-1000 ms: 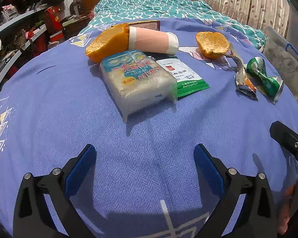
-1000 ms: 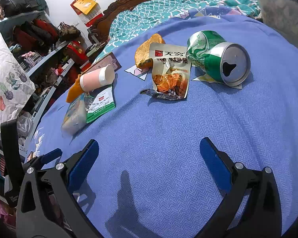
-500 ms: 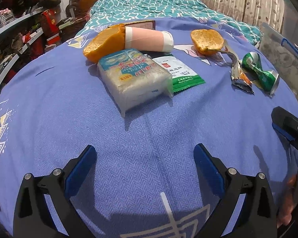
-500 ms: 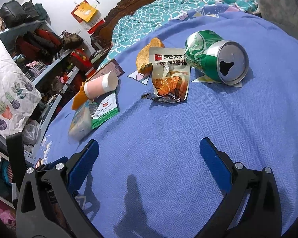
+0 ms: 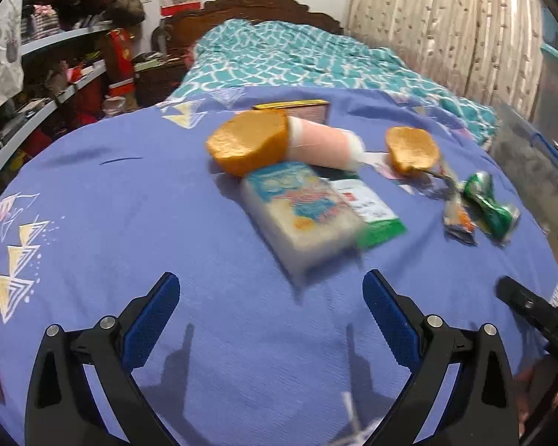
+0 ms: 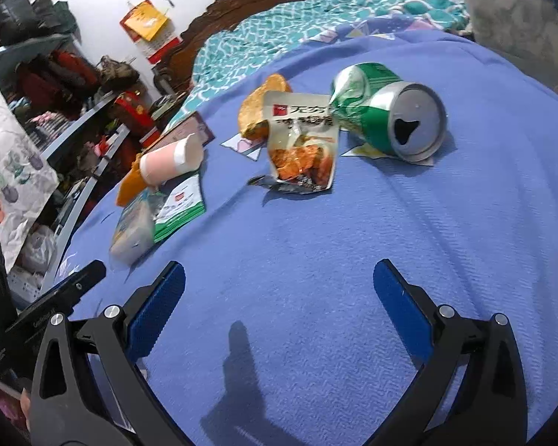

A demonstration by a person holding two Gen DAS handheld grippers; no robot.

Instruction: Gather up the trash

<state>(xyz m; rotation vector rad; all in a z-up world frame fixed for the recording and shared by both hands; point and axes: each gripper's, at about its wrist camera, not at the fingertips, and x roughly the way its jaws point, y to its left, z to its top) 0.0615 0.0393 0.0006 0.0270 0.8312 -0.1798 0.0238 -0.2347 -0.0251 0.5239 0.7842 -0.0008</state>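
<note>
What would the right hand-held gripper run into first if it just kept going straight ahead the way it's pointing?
Probably the torn snack pouch: it lies nearest along the centre line of the open right hand-held gripper, across bare blue bedspread. The dented green can sits slightly right and farther. Fisheye depth is uncertain.

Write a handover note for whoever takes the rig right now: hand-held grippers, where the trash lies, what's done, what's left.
Left hand-held gripper: open, empty, above the blue bedspread.
Right hand-held gripper: open, empty.
Trash on the bedspread: crushed green can, on its side; snack wrapper beside it; green sachet; clear packet; pink cup, lying down; two bread pieces.
Done: nothing gripped.
Left: all of it. No bin clearly identifiable.
</note>
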